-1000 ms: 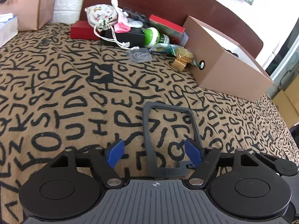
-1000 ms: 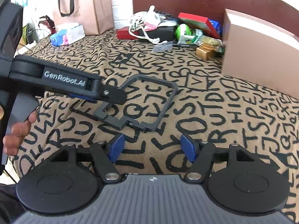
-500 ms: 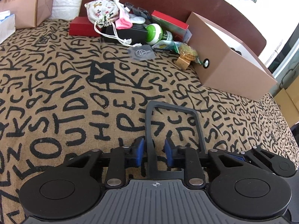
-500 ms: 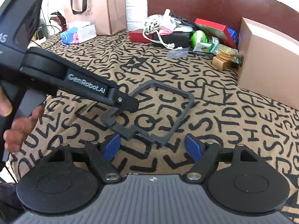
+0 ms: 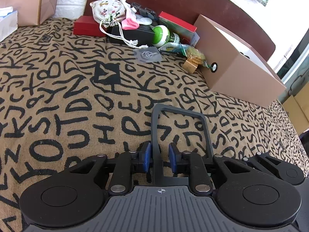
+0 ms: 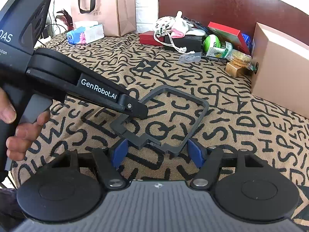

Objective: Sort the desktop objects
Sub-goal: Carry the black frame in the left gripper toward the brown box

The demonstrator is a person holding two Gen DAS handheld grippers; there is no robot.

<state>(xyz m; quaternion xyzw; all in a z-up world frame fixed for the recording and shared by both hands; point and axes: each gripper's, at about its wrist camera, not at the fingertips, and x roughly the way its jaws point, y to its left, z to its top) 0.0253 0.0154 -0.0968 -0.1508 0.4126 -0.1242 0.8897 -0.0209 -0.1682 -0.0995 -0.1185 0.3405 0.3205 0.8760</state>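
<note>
A dark grey rectangular plastic frame (image 5: 200,119) lies on the letter-patterned cloth. My left gripper (image 5: 158,159) is closed around the frame's left bar near its near corner; it also shows in the right wrist view (image 6: 135,109) gripping the frame (image 6: 195,129). My right gripper (image 6: 157,152) is open, its blue pads either side of the frame's near stepped edge, not pinching it. A pile of small objects (image 5: 135,27) lies at the back: drawstring pouch, red boxes, green bottle, snack packets.
A tan cardboard box (image 5: 235,67) stands at the right, also in the right wrist view (image 6: 280,67). A paper bag (image 6: 110,5) and tissue pack (image 6: 85,33) stand at the back left. A dark red headboard (image 5: 193,2) borders the back.
My left gripper closed from open onto the frame's bar. My right gripper moved forward so its open pads straddle the frame's near edge.
</note>
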